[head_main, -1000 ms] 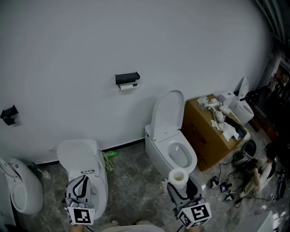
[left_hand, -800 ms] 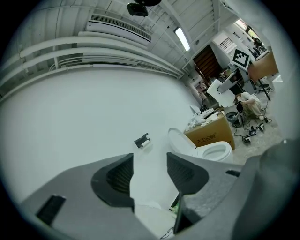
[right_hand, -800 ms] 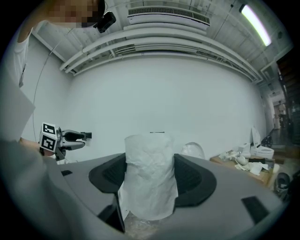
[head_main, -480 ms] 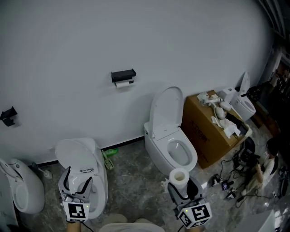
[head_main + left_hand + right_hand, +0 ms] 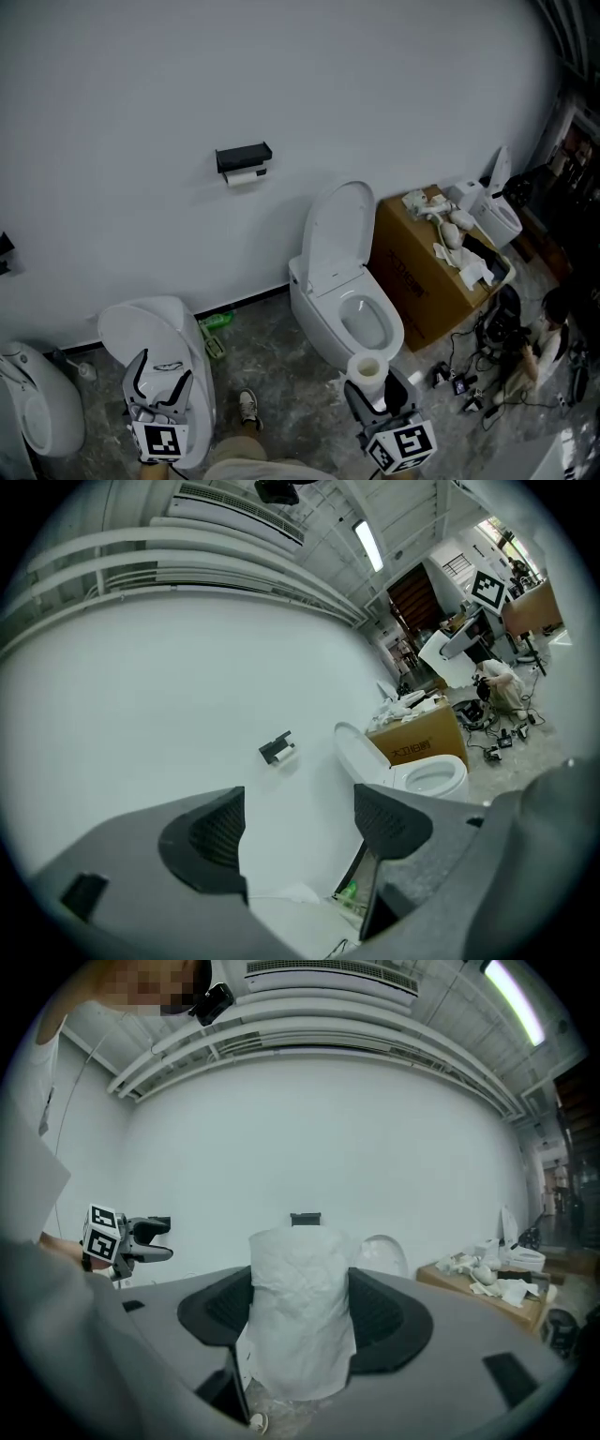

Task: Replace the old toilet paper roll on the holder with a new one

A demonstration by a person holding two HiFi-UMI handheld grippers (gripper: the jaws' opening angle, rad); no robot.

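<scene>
My right hand-held gripper (image 5: 375,398) clamps the one new roll (image 5: 367,367) upright by its sides, I judge so it can slide on later. My left hand-held gripper (image 5: 158,386) gapes wide and empty, free to pull the one old roll (image 5: 246,175) off the single holder (image 5: 244,157), which is well ahead of both and above them.

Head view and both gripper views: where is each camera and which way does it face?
Head view: on the person's head, looking steeply down at the wall-mounted holder; shows the left gripper, the right gripper and a shoe.
Left gripper view: on the left gripper, looking along its open, empty jaws toward the holder.
Right gripper view: on the right gripper, looking along jaws shut on the new roll; a sleeve shows at left.
Shared: all three show the holder; head and right gripper views both show the left gripper.
</scene>
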